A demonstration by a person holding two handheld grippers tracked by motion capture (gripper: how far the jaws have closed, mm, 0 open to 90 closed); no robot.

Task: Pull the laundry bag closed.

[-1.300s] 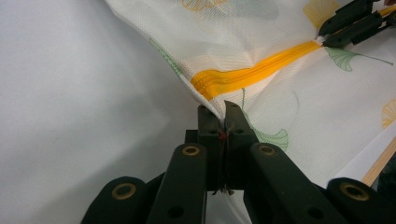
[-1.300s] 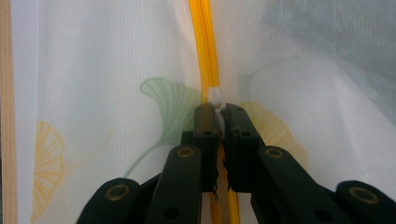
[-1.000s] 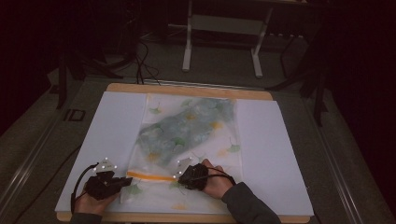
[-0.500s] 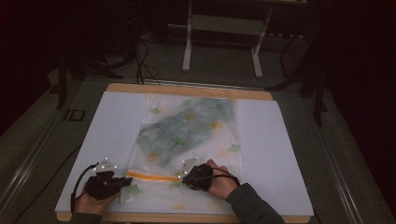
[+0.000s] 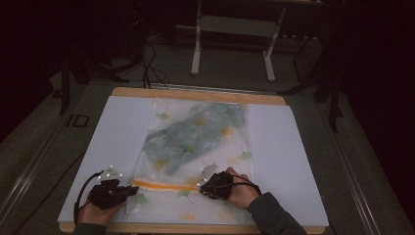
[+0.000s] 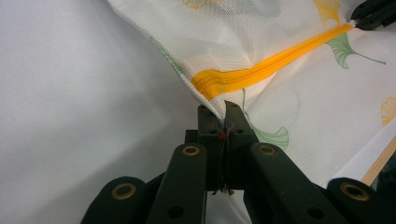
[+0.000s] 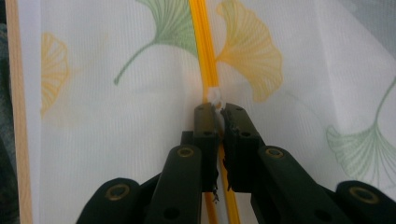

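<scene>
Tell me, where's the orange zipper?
In the high view the zipper runs across the bag's near end, between the left gripper and the right gripper.

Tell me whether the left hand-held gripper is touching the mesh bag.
Touching. In the left gripper view, the left hand-held gripper has its jaws closed on the corner of the mesh bag, just below the end of the orange zipper.

One mesh bag (image 5: 195, 152) printed with leaves, lying flat. One orange zipper (image 5: 164, 184) across it, with one small white slider (image 7: 215, 97). Two claws: left claw (image 5: 133, 189) and right claw (image 5: 201, 182), each with two black jaws. Two hands: left hand (image 5: 98, 211), right hand (image 5: 242, 191). One white sheet (image 5: 286, 161) on one wooden bench (image 5: 195, 94).
</scene>
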